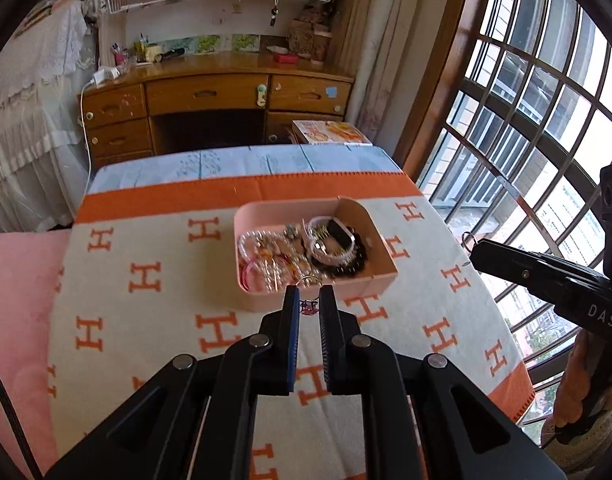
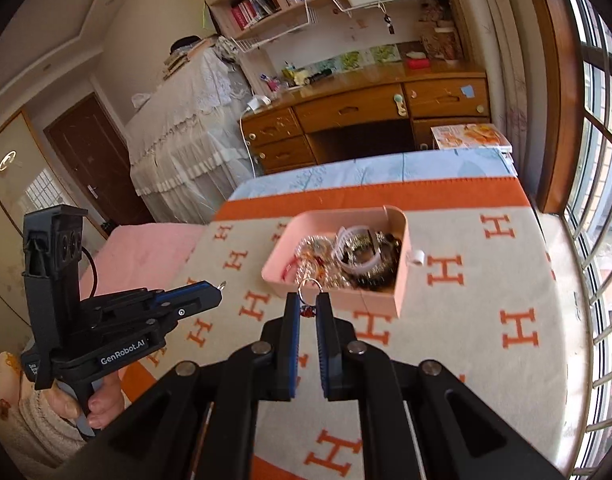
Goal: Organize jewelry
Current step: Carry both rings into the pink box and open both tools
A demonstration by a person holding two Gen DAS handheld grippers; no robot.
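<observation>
A pink box (image 1: 366, 286) (image 2: 380, 302) of tangled jewelry sits on the H-patterned blanket (image 1: 145, 276) (image 2: 518, 324). It holds a white bangle (image 1: 326, 254), a black bead bracelet (image 1: 348, 266) and several chains. My left gripper (image 1: 309, 294) hangs just in front of the box, shut on a small hoop earring with a pink charm (image 1: 309, 307). My right gripper (image 2: 308, 302) is also raised before the box, shut on a hoop earring with a red charm (image 2: 307, 312). Each gripper shows in the other's view, the right gripper (image 1: 476, 250) and the left gripper (image 2: 217, 294), each with a hoop at its tip.
A white clip (image 2: 417, 257) sits on the box's right rim. Beyond the bed stands a wooden desk (image 1: 209, 94) with shelves above. A barred window (image 1: 546, 120) runs along the right. A pink sheet (image 1: 17, 300) lies left of the blanket, and a magazine (image 2: 470, 136) lies near the desk.
</observation>
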